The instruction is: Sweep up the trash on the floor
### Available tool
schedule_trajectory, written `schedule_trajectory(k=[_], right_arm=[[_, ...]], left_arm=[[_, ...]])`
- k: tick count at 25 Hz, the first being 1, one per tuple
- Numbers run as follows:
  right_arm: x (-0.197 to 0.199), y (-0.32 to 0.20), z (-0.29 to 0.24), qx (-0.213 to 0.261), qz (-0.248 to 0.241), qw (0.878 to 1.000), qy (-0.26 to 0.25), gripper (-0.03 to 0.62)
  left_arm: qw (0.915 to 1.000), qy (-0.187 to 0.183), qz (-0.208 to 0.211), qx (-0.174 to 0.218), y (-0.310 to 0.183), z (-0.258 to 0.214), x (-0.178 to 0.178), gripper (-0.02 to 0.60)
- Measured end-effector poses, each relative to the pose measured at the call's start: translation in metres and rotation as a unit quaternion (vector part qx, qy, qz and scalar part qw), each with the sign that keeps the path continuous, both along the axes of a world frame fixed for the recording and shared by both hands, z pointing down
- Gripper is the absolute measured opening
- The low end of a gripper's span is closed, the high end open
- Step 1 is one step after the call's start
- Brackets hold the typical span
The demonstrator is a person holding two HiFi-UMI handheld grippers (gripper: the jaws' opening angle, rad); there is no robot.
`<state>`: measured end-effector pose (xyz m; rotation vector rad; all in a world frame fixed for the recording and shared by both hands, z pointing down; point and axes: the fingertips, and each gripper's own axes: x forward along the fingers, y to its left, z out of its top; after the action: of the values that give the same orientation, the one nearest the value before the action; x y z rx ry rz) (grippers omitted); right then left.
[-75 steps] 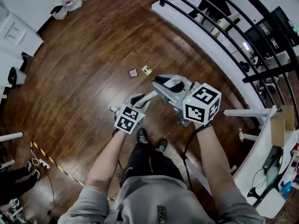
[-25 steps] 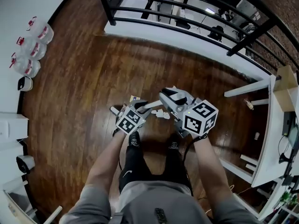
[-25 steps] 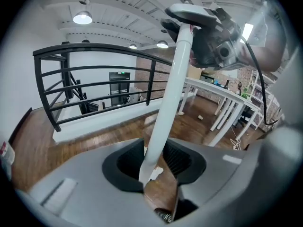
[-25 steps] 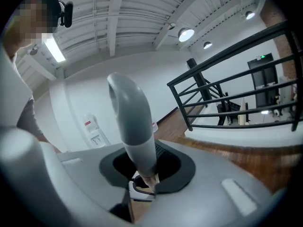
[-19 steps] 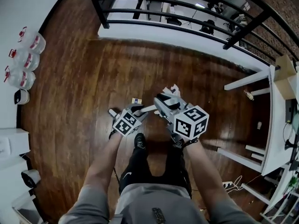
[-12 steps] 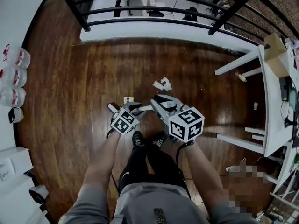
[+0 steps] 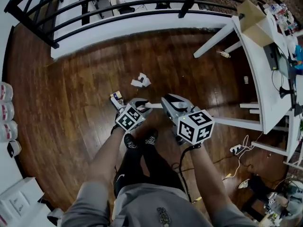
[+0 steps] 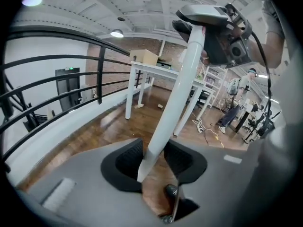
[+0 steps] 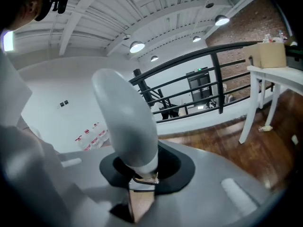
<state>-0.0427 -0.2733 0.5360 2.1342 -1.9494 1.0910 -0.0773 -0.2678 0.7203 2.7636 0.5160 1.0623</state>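
Both grippers hold one long-handled sweeping tool in front of the person. Its white handle (image 7: 152,105) passes between the pads of my left gripper (image 7: 137,103). In the left gripper view the white handle (image 8: 180,93) fills the gap of the left gripper (image 8: 154,162); the jaws are opening, pads still against it. My right gripper (image 7: 169,100) is shut on the tool's grey grip (image 9: 125,117), which stands between the jaws of the right gripper (image 9: 142,167). Crumpled white paper (image 7: 140,81) lies on the wood floor ahead. A small card (image 7: 116,96) lies by the left gripper. The tool's head is hidden.
A black railing (image 7: 94,4) on a white ledge runs across the far side. A white table (image 7: 265,56) with slanted legs (image 7: 215,37) stands at the right, with a cardboard box (image 7: 253,13) on it. Cables and a power strip (image 7: 236,149) lie at the right. Water bottles (image 7: 4,112) line the left edge.
The person has turned, so the room swings across the head view. The crumpled paper, close under the grippers a second ago, now lies farther out ahead. Both grippers stay on the tool.
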Motion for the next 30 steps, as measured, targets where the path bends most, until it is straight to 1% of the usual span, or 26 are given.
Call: schedule_trajectory(k=[3,7,9,12,14,18,21,24,26,28,30], right_arm=[[0.035,0.033,-0.001,-0.005,0.044,0.999,0.0,0.064],[0.077,0.068,-0.003,-0.004,0.084,0.996,0.0,0.064],[0.09,0.083,-0.005,0.001,0.101,0.995,-0.006,0.064],[0.104,0.097,-0.012,0.027,0.118,0.992,-0.026,0.067],[0.11,0.096,-0.021,0.044,0.123,0.991,-0.029,0.067],[0.118,0.08,-0.04,0.072,0.129,0.989,-0.029,0.067],[0.125,0.061,-0.049,0.088,0.156,0.983,-0.026,0.067],[0.125,0.03,-0.047,0.097,0.199,0.975,-0.021,0.066],[0.126,0.012,-0.041,0.097,0.231,0.968,-0.017,0.066],[0.128,-0.004,-0.035,0.094,0.268,0.959,-0.007,0.066],[0.124,-0.012,-0.024,0.08,0.308,0.948,0.0,0.066]], left_arm=[[0.999,0.004,0.043,-0.003,0.029,-0.002,0.036,0.14],[0.9967,0.006,0.081,-0.004,0.062,-0.005,0.078,0.14],[0.9949,0.003,0.101,-0.005,0.075,-0.006,0.09,0.14],[0.9912,-0.008,0.132,-0.002,0.09,-0.013,0.101,0.138],[0.9886,-0.014,0.15,0.004,0.089,-0.022,0.103,0.133],[0.9833,-0.022,0.18,0.019,0.069,-0.04,0.106,0.129],[0.9781,-0.021,0.205,0.032,0.042,-0.049,0.114,0.129],[0.9694,-0.018,0.241,0.041,0.003,-0.048,0.118,0.129],[0.9606,-0.02,0.274,0.042,-0.019,-0.042,0.12,0.13],[0.947,-0.018,0.318,0.044,-0.037,-0.035,0.125,0.13],[0.9299,-0.016,0.365,0.039,-0.045,-0.023,0.125,0.13]])
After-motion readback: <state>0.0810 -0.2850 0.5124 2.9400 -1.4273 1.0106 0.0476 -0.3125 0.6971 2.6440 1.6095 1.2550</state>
